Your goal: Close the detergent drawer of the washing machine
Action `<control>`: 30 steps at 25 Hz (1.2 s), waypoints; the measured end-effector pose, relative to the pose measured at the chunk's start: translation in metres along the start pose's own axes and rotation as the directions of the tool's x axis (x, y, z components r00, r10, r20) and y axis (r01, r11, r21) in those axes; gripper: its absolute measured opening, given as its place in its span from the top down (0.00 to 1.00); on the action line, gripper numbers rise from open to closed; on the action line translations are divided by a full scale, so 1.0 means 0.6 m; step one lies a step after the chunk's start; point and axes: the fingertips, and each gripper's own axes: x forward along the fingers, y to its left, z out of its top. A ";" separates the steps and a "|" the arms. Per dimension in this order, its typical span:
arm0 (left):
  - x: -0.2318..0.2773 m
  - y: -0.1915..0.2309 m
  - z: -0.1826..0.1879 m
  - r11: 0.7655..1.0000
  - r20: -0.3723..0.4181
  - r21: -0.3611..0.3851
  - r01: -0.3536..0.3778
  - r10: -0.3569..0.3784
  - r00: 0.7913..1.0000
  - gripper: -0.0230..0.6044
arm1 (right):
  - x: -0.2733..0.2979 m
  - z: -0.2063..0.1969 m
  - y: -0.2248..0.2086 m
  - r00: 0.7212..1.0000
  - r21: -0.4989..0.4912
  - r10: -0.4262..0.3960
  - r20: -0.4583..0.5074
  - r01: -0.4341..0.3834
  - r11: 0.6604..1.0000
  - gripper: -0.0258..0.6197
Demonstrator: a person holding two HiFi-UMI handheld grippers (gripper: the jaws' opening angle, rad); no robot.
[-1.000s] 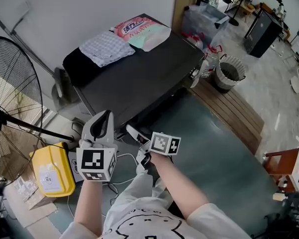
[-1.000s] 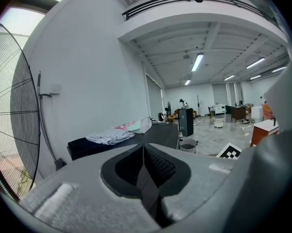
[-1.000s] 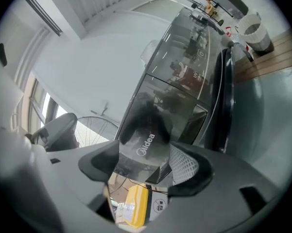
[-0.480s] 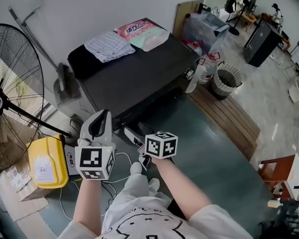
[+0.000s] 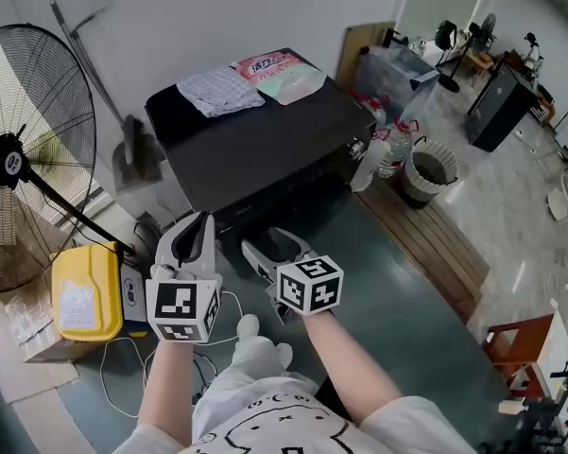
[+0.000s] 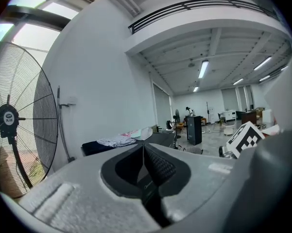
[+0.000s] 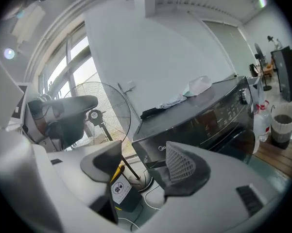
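You're in a big open studio or workshop hall. The left gripper view shows a high ceiling with strip lights (image 6: 202, 69) and a railed balcony (image 6: 199, 5). The washing machine (image 5: 265, 149) stands against a plain white wall beside a tall fan (image 5: 11, 159) (a workshop-sized one), with a bin (image 5: 423, 185) and equipment stands (image 5: 447, 38) beyond.

A large standing fan (image 5: 19, 159) fills the far left, with a yellow jug (image 5: 78, 291) on the floor near it and a dustpan (image 5: 137, 154) against the wall. Farther off, a checked cloth (image 5: 219, 91) lies beside a pink-and-white bag (image 5: 282, 74). A wicker basket (image 5: 429, 168) stands at the right, by a wooden platform (image 5: 435, 235).
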 end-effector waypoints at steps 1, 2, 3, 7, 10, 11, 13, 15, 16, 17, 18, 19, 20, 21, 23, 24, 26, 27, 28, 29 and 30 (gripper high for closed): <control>-0.005 -0.001 0.002 1.000 0.004 0.001 -0.003 0.003 1.000 0.93 | -0.007 0.008 0.002 1.000 -0.012 -0.004 0.015 0.004 1.000 0.53; -0.009 0.000 0.003 1.000 0.008 0.001 -0.005 0.005 1.000 0.93 | -0.013 0.016 0.004 1.000 -0.024 -0.009 0.030 0.010 1.000 0.55; -0.012 0.000 0.005 1.000 0.011 0.001 -0.006 0.006 1.000 0.93 | -0.019 0.025 0.005 0.999 -0.038 -0.017 0.043 0.019 0.999 0.57; -0.023 0.005 0.020 1.000 0.029 0.006 -0.010 0.010 1.000 0.93 | -0.048 0.060 0.006 0.992 -0.102 -0.081 0.097 0.091 0.991 0.85; -0.025 0.014 0.028 1.000 0.045 0.000 -0.009 0.009 0.999 0.93 | -0.063 0.086 0.017 0.985 -0.160 -0.099 0.138 0.121 0.980 0.97; -0.026 0.016 0.029 1.000 0.050 -0.002 -0.005 0.005 0.999 0.93 | -0.069 0.093 0.024 0.983 -0.181 -0.101 0.151 0.128 0.975 0.97; -0.027 0.017 0.034 1.000 0.059 -0.001 0.006 -0.006 0.998 0.93 | -0.080 0.109 0.037 0.979 -0.224 -0.105 0.177 0.144 0.964 0.97; -0.028 0.017 0.044 1.000 0.072 0.003 0.020 -0.020 0.997 0.93 | -0.093 0.127 0.051 0.972 -0.265 -0.112 0.205 0.165 0.950 0.97; -0.029 0.018 0.050 1.000 0.081 0.005 0.026 -0.026 0.996 0.93 | -0.100 0.136 0.059 0.969 -0.289 -0.116 0.219 0.178 0.941 0.97; -0.031 0.020 0.056 0.999 0.090 0.008 0.032 -0.032 0.995 0.93 | -0.107 0.145 0.068 0.965 -0.314 -0.120 0.234 0.192 0.930 0.97; -0.033 0.021 0.062 0.999 0.098 0.011 0.038 -0.039 0.994 0.93 | -0.114 0.155 0.077 0.961 -0.339 -0.124 0.249 0.206 0.918 0.97; -0.035 0.022 0.068 0.999 0.107 0.013 0.044 -0.045 0.993 0.93 | -0.121 0.163 0.086 0.957 -0.361 -0.127 0.262 0.219 0.906 0.97; -0.038 0.024 0.073 0.999 0.114 0.013 0.051 -0.052 0.992 0.93 | -0.127 0.171 0.095 0.953 -0.379 -0.130 0.275 0.231 0.896 0.97; -0.041 0.025 0.078 0.998 0.121 0.012 0.059 -0.060 0.991 0.93 | -0.134 0.179 0.105 0.949 -0.391 -0.131 0.287 0.241 0.888 0.97; -0.048 0.028 0.086 0.997 0.129 0.009 0.073 -0.074 0.989 0.93 | -0.146 0.194 0.127 0.941 -0.400 -0.131 0.313 0.255 0.880 0.97; -0.052 0.029 0.090 0.997 0.133 0.010 0.079 -0.080 0.988 0.93 | -0.152 0.201 0.137 0.936 -0.399 -0.131 0.326 0.262 0.879 0.97; -0.059 0.030 0.099 0.996 0.144 0.019 0.092 -0.094 0.985 0.93 | -0.165 0.214 0.154 0.927 -0.400 -0.134 0.350 0.277 0.874 0.97; -0.062 0.030 0.105 0.995 0.152 0.025 0.099 -0.101 0.983 0.93 | -0.171 0.220 0.161 0.922 -0.402 -0.136 0.362 0.286 0.870 0.97; -0.065 0.030 0.111 0.994 0.160 0.031 0.104 -0.108 0.981 0.93 | -0.179 0.226 0.167 0.917 -0.404 -0.139 0.374 0.296 0.866 0.97; -0.068 0.031 0.117 0.993 0.169 0.036 0.108 -0.113 0.979 0.93 | -0.186 0.231 0.172 0.911 -0.403 -0.142 0.386 0.306 0.862 0.97; -0.071 0.032 0.123 0.993 0.178 0.039 0.111 -0.116 0.977 0.93 | -0.193 0.236 0.176 0.906 -0.401 -0.146 0.398 0.315 0.860 0.97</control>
